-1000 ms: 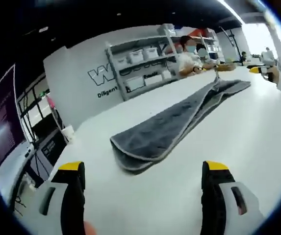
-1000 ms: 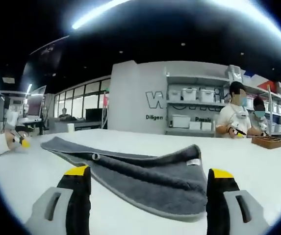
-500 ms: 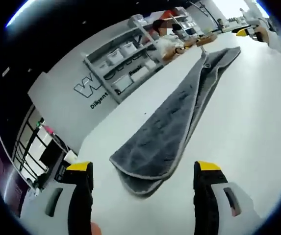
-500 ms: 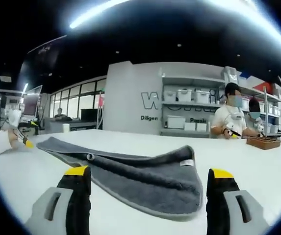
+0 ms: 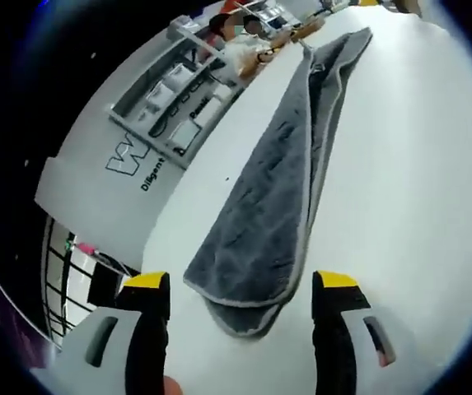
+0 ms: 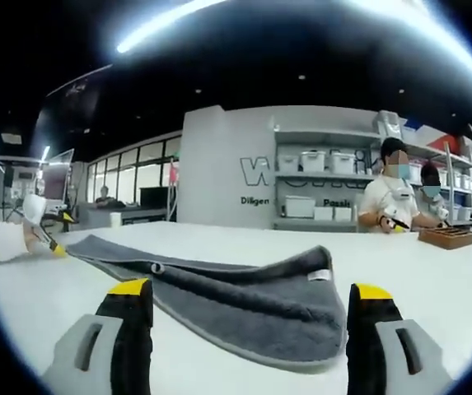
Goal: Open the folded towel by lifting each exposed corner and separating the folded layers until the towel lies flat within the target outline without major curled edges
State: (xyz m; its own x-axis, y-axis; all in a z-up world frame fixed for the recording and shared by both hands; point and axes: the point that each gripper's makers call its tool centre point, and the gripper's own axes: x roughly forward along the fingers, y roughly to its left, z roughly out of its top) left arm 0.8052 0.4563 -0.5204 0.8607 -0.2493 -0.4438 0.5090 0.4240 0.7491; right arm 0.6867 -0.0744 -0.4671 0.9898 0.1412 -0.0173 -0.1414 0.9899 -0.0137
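Both the left gripper [image 5: 240, 288] and right gripper [image 6: 248, 298] gape wide, empty, each facing a folded towel [image 5: 281, 189] end mid-frame on bare white table [image 5: 408, 189].

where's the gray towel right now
The gray towel lies folded lengthwise on the white table. In the left gripper view its near end sits between that gripper's open jaws; in the right gripper view its other end lies just ahead.

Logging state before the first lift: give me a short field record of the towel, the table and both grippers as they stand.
towel: grey, folded in layers, long, lying on the table
towel near end: rounded, layered edge facing the right gripper
table: white
left gripper: open, jaws either side of the towel's end, not gripping
right gripper: open, short of the towel
task: unfolding not yet begun
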